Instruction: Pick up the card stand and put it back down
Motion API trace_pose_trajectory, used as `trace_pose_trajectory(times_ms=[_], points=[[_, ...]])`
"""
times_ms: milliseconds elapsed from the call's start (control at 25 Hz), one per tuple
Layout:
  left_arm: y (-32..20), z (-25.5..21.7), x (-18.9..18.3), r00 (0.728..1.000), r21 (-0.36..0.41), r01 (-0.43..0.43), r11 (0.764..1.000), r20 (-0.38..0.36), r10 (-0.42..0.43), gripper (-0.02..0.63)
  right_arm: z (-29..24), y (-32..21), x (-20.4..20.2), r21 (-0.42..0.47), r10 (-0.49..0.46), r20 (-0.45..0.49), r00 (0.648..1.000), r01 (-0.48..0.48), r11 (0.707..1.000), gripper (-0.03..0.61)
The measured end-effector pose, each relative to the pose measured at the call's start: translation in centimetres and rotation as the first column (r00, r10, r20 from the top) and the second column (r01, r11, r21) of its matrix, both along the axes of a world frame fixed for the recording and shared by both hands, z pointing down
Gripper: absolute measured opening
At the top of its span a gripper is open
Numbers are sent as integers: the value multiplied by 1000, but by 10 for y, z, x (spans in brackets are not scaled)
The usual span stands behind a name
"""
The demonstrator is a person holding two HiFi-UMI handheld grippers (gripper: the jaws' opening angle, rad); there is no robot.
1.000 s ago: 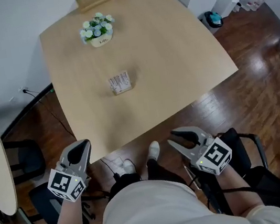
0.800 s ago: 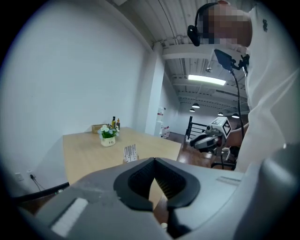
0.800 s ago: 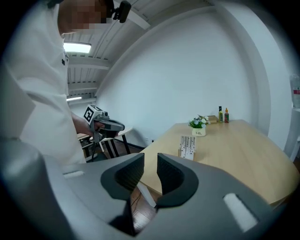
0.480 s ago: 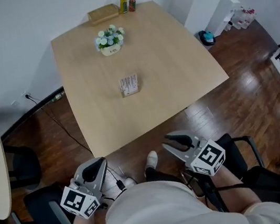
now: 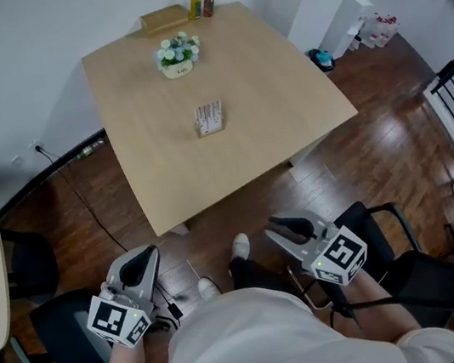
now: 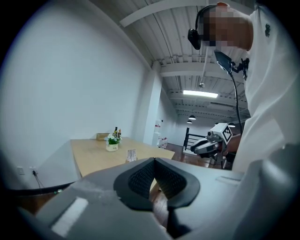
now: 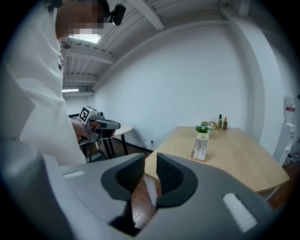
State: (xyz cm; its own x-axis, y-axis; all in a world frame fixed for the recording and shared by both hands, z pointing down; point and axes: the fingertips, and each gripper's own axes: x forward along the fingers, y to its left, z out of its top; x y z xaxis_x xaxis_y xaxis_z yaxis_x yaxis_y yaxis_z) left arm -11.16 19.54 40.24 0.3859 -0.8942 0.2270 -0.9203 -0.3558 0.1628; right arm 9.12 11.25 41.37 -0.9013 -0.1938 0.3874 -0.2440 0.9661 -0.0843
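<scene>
Head view: card stand [image 5: 210,119] stands upright near the middle of the table [image 5: 166,178], well apart from both grippers. Flower pot [image 5: 177,55] sits beyond it; two bottles [image 5: 201,3] and a wooden box [image 5: 164,19] are at the far edge. Left gripper [image 5: 143,261] and right gripper [image 5: 287,228] hang over the wood floor, short of the table.

Left gripper view: jaws pressed together, nothing between them. Card stand visible far ahead on the table.

Right gripper view: jaws slightly apart, only floor showing in the gap. Card stand on the table, well ahead.
</scene>
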Motion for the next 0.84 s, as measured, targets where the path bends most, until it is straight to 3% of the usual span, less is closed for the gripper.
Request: trace_pose_trajectory(times_ms=[520,840], points=[[43,-39,-75,988,65,154,986,-40,-151,3,1,37,-4,4,-13,-16,1000,13,1000,80],[51,-58,-87,989,88,149,985,-27,-147,3,4,44,-7,10,-13,-13,1000,13,1000,75]])
